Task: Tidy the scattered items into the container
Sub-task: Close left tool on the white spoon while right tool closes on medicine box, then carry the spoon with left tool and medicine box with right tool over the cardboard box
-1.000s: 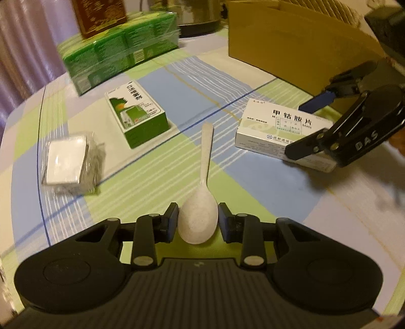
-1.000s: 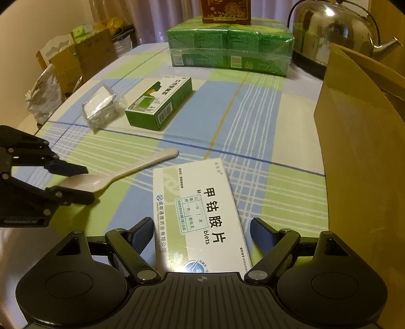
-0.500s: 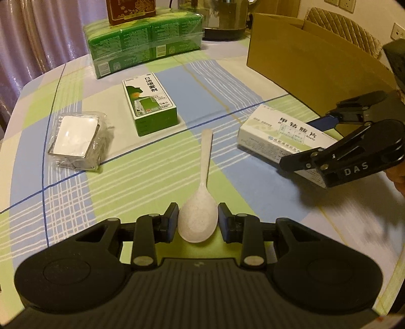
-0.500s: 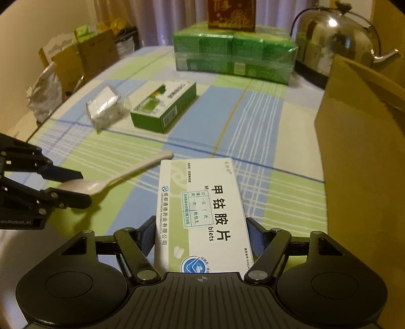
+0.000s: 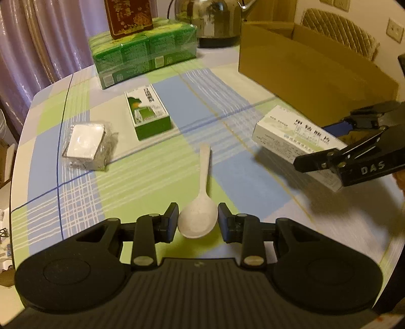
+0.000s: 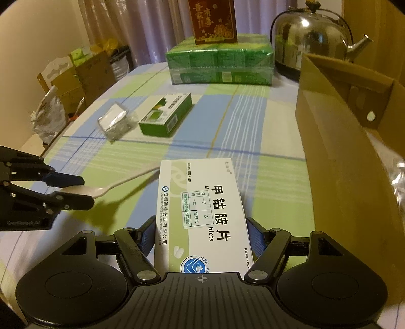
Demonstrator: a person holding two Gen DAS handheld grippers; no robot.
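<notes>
Both held things have risen off the table since a second ago: the white spoon (image 5: pixel 200 215) and the white medicine box (image 6: pixel 202 215) now hang above the checked cloth, each throwing a shadow on it.

The left hand-held gripper (image 5: pixel 198 222) is clamped on the spoon's bowl, one pad on each side, with the handle pointing forward and away from the camera. From the right wrist view the same spoon (image 6: pixel 101 189) sits between the two dark fingers at the left edge, handle reaching toward the box.

The right hand-held gripper (image 6: pixel 201 236) is clamped on the medicine box, its blue pads pressed against the two long sides near the box's near end. In the left wrist view the box (image 5: pixel 291 136) juts out from the black fingers marked DAS, close to the brown cardboard box (image 5: pixel 303 68), which stands open on the right side of the table (image 5: pixel 50 202).

Left lying on the cloth are a small green box (image 5: pixel 148 115) and, just beside it, a clear plastic packet (image 5: pixel 87 144) with something white inside. Farther back stands a wrapped pack of green cartons (image 5: pixel 144 55) with a red box (image 5: pixel 127 16) on top, and a steel kettle (image 6: pixel 311 38) next to it, behind the cardboard box.
</notes>
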